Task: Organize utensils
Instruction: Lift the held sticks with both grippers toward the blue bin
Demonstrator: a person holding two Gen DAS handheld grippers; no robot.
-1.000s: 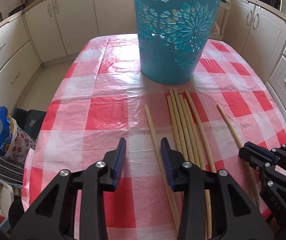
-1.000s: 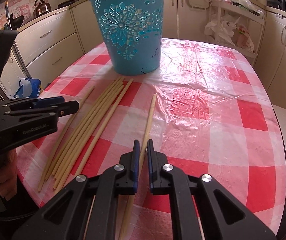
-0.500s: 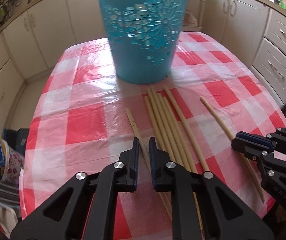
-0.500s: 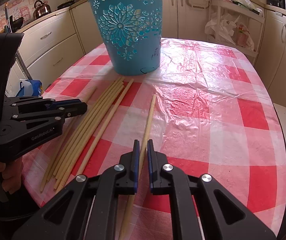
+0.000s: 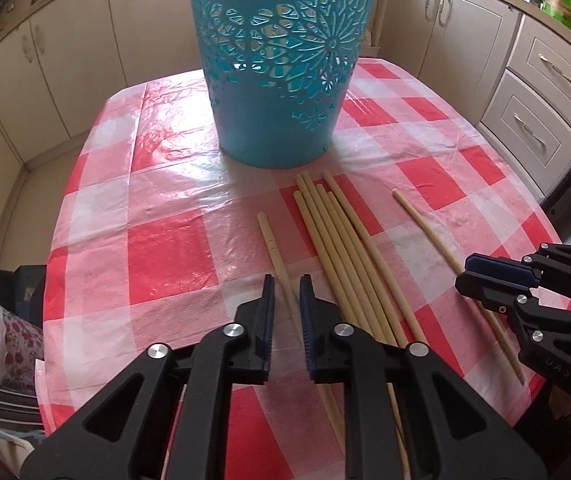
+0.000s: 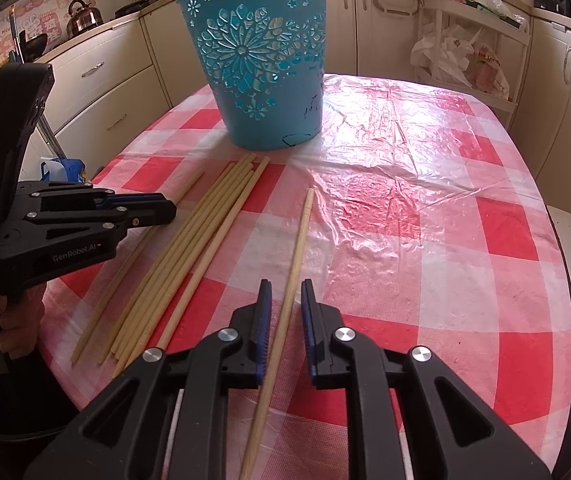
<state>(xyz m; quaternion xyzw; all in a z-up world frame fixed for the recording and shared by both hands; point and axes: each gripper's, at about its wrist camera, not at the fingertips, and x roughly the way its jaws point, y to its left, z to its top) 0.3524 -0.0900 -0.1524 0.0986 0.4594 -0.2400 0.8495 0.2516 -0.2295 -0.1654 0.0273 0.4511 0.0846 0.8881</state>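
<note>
Opening slightly, both the left gripper and right gripper straddle lone chopsticks on the checked tablecloth, pads not pressing; each should close squarely mid-shaft before lifting toward the blue basket.

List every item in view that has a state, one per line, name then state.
Blue basket: upright on the table, none of the sticks in it as far as visible.
Bundle of sticks: lying flat, side by side.
Left single stick: flat, between the left gripper jaws, which are opening.
Right single stick: flat, between the right gripper jaws, which are opening.
</note>
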